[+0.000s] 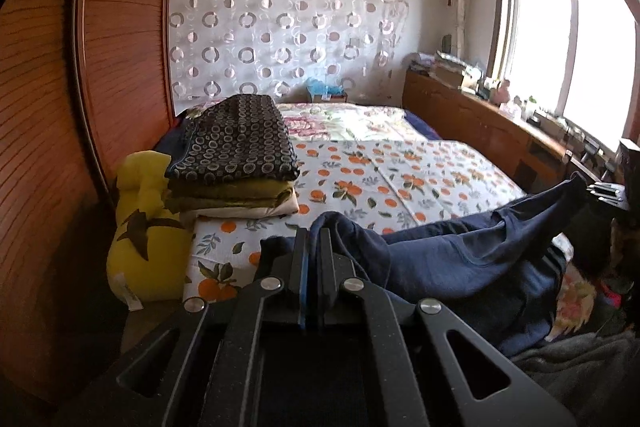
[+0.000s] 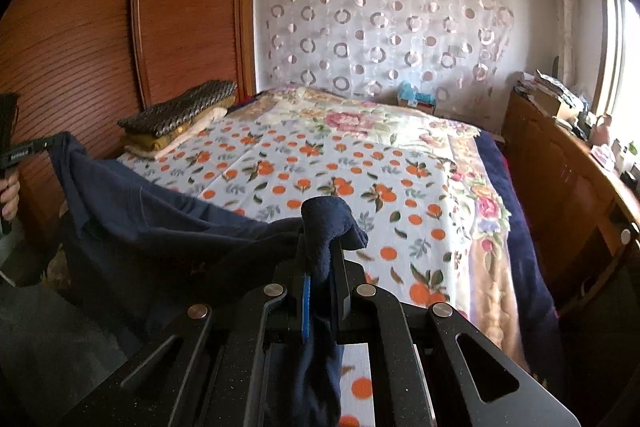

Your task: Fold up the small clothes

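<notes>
A navy blue garment [image 1: 460, 251] hangs stretched between both grippers over the near edge of the bed. My left gripper [image 1: 314, 233] is shut on one corner of it, the cloth pinched between the black fingers. My right gripper [image 2: 320, 243] is shut on the other corner, and a tuft of navy garment [image 2: 160, 227] sticks up above its tips. In the right wrist view the left gripper [image 2: 60, 139] shows at the far left, held by a hand [image 2: 10, 195]. In the left wrist view the right gripper [image 1: 588, 187] shows at the far right.
The bed carries a white sheet with orange fruit print [image 1: 400, 171] and a floral blanket [image 2: 352, 123] behind it. A stack of folded cloths [image 1: 236, 155] lies at the bed's left, next to a yellow plush toy [image 1: 144, 227]. A wooden wardrobe [image 1: 80, 87] stands left, a wooden sideboard [image 1: 480, 123] right.
</notes>
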`<control>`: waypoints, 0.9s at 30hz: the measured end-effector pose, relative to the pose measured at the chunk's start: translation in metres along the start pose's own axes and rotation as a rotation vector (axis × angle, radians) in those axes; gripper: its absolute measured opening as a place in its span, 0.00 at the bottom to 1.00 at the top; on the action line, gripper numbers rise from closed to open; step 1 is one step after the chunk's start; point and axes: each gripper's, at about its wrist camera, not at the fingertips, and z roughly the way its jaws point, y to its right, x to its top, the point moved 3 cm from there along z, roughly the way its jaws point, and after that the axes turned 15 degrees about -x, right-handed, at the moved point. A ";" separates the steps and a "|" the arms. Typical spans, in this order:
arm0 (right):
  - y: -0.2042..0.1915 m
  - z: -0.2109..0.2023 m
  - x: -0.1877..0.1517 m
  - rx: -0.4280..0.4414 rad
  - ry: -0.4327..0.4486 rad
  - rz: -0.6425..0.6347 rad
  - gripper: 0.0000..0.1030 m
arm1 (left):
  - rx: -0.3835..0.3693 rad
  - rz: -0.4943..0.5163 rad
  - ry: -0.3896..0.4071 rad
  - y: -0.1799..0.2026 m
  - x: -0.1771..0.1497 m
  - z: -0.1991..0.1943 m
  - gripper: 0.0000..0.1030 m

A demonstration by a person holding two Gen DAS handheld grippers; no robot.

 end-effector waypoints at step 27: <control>0.009 0.060 0.022 -0.029 -0.084 0.009 0.55 | 0.032 0.011 -0.196 -0.048 0.014 0.080 0.41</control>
